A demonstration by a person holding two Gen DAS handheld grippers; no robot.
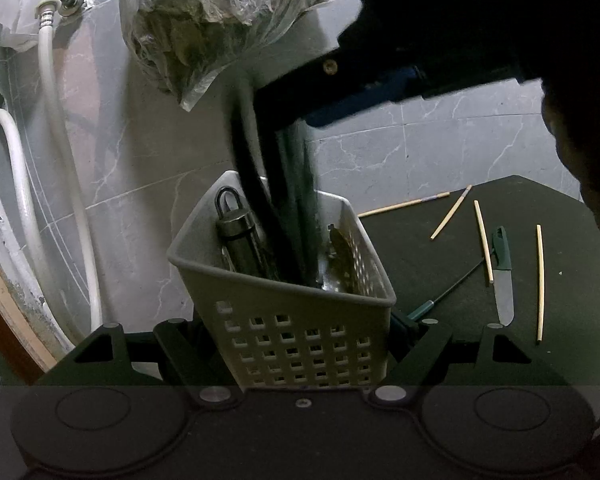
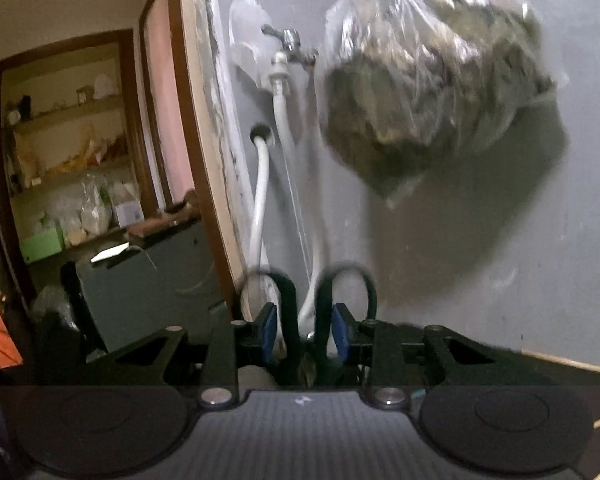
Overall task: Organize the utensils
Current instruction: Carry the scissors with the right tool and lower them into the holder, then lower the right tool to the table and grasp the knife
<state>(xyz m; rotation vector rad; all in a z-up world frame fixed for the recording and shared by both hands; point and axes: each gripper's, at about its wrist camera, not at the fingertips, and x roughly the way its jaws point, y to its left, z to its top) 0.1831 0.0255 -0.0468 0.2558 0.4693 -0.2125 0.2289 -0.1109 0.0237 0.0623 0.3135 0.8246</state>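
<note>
Grey marble-look wall tiles (image 1: 420, 148) stand behind a dark tabletop (image 1: 440, 256). A tap (image 2: 288, 46) feeds 2 white hoses (image 1: 52, 128) running down the wall, beside a hanging plastic bag (image 2: 432, 80). Left, a brown door frame (image 2: 188, 120) opens onto dim shelves (image 2: 72, 112).

No text, label, brand, number or sign can be read in either view.

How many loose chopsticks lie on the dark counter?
4, all right of the basket: one by the wall, one angled beside it, one crossing the knife, one farthest right. Others may be hidden.
</note>
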